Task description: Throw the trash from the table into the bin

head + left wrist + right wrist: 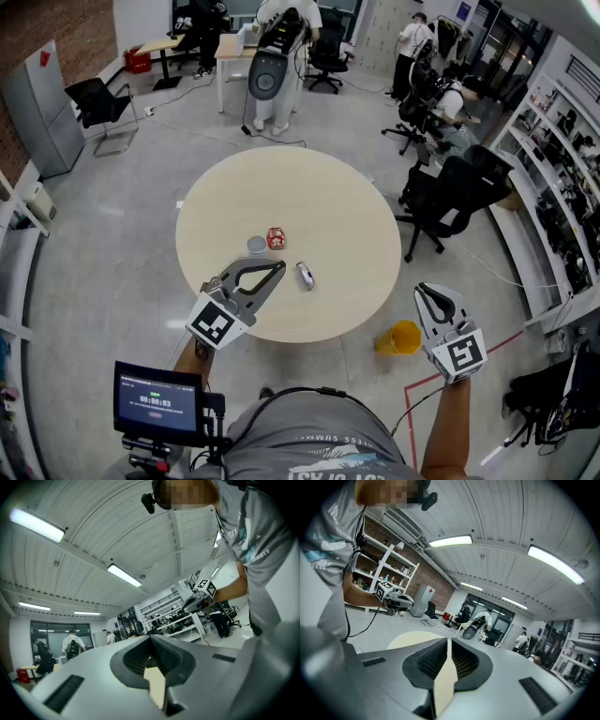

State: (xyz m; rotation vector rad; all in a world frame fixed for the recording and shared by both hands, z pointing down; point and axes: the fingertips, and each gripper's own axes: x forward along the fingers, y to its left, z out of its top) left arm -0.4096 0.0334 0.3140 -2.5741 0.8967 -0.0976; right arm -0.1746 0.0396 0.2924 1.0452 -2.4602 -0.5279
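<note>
Three bits of trash lie near the middle of the round beige table (pixel 328 202): a small grey lid-like disc (pixel 256 245), a red packet (pixel 276 238) and a silvery wrapper (pixel 305 275). A yellow bin (pixel 400 337) stands on the floor by the table's near right edge. My left gripper (pixel 277 267) hovers over the table's near side, shut and empty, its tips just short of the wrapper and the red packet. My right gripper (pixel 429 290) is off the table, just right of the bin, also shut with nothing in it. Both gripper views show jaws meeting at the tips.
A black office chair (pixel 450 192) stands close to the table's right side. Shelving (pixel 562 178) lines the right wall. Red floor tape (pixel 412 403) runs near the bin. People and desks are at the far end of the room. A grey cabinet (pixel 42 108) stands far left.
</note>
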